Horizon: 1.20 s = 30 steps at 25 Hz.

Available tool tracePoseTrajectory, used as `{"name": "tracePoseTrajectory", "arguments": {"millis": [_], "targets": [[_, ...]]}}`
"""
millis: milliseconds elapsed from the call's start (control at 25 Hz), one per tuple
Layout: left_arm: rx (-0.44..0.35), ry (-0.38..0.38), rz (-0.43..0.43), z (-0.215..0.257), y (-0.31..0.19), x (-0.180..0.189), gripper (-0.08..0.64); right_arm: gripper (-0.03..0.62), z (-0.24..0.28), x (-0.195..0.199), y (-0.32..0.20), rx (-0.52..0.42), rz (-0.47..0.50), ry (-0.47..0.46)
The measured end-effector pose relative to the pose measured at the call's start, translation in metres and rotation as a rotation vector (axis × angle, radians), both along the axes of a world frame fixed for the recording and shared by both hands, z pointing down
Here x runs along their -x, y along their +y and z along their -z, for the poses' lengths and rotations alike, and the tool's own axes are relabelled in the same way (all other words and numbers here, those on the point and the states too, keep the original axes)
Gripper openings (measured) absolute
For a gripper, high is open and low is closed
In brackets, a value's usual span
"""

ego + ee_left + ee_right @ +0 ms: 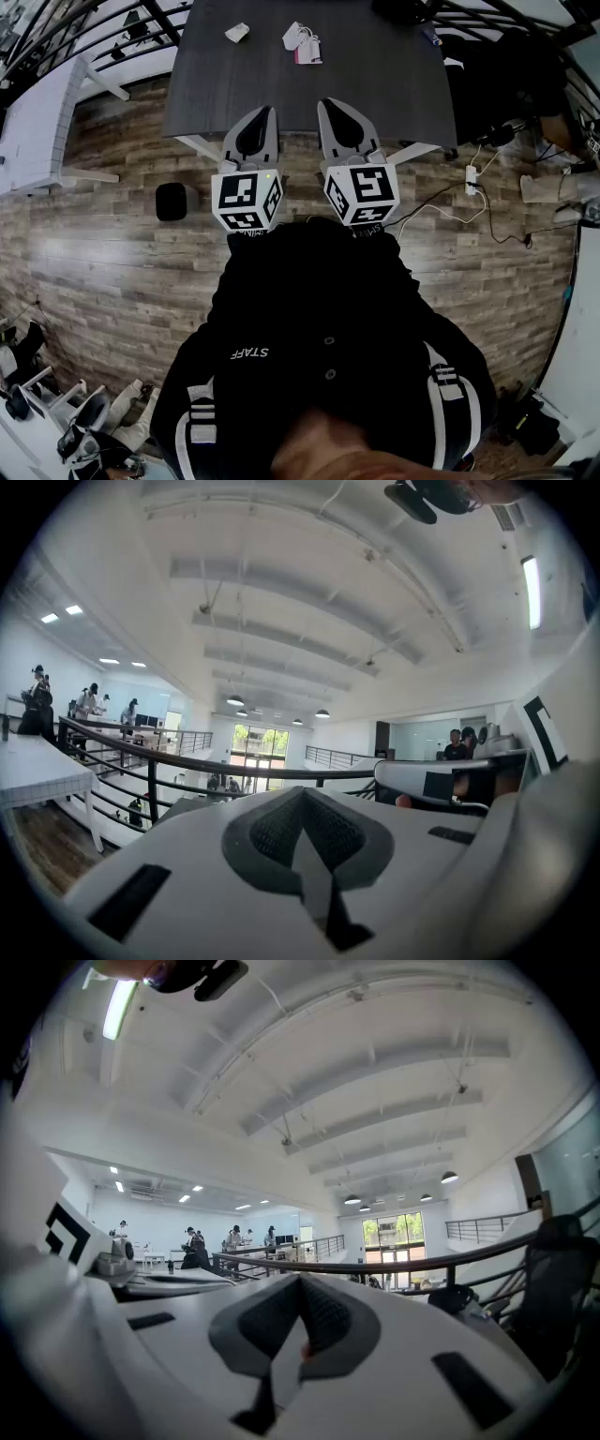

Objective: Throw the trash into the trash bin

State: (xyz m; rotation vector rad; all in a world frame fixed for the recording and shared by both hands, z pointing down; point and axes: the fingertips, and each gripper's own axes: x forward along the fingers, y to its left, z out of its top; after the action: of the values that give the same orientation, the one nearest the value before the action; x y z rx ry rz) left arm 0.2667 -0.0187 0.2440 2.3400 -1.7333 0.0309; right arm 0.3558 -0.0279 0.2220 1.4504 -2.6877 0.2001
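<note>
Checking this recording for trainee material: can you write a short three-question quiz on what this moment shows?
1. True or false: the left hand-held gripper is shut and holds nothing.
2. Short answer: what does the black trash bin stand on?
3. Multiple choice: the crumpled white trash lies on A) the dark table, B) a chair, C) a shelf.
Key: 1 true; 2 the wooden floor; 3 A.
</note>
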Motion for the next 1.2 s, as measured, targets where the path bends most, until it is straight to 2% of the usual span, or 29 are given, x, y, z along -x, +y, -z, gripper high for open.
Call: {"name": "tracePoseTrajectory", "arguments": {"millis": [400,840,1200], "targets": [[0.026,-0.005,0.003,-0.014,-0.011,-0.024,0.002,0.014,-0.010,-0.026,-0.005,0.005,0.022,0.004],[0.108,-0.013,0.018,-0.053,-0.013,-0.055,0.002,0.014,-0.050,-0.049,-0.010,0.086,0.074,0.026],[0.156,-0.009,0.049,-0.068,-0.013,-0.046,0.002,0.014,-0.064,-0.043,-0.019,0.120,0.096,0.031]]}}
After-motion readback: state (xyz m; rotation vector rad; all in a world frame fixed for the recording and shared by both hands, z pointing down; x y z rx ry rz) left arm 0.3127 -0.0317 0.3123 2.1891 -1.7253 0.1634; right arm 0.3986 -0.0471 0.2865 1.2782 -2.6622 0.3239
